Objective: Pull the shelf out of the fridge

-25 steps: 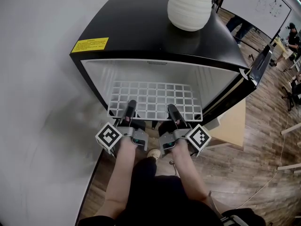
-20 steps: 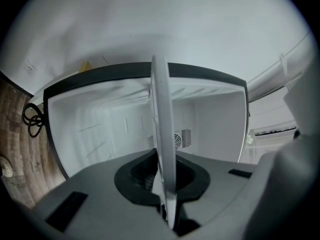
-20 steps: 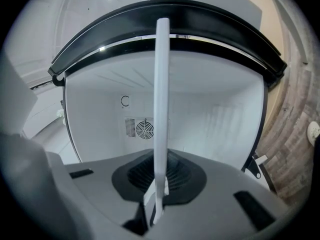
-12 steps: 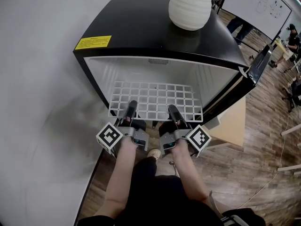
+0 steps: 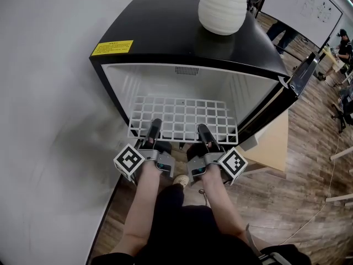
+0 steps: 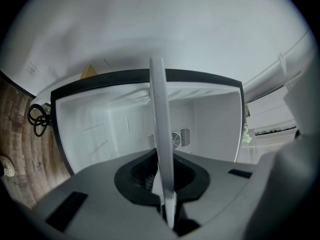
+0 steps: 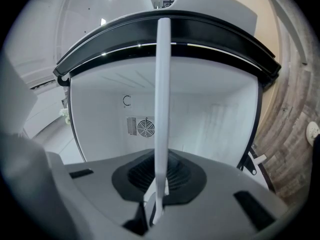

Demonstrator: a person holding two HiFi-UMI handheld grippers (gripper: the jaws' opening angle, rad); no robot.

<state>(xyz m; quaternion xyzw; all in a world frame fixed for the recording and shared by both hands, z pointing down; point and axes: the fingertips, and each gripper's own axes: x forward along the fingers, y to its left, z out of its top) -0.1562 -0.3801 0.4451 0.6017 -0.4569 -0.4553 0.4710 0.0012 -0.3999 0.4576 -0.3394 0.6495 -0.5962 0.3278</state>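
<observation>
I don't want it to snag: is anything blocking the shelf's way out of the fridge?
Nothing visible does. The shelf is bare, the fridge door stands open at the right, and the left claw and right claw grip its front edge.

Fridge (image 5: 165, 32) a touch rightward in view

Office-like room: a whiteboard (image 5: 303, 7), wood floor (image 5: 298, 197) and people (image 5: 343, 40) in the background.

One fridge (image 5: 165, 35), one shelf (image 5: 182, 117), one vase (image 5: 222, 7)
</observation>
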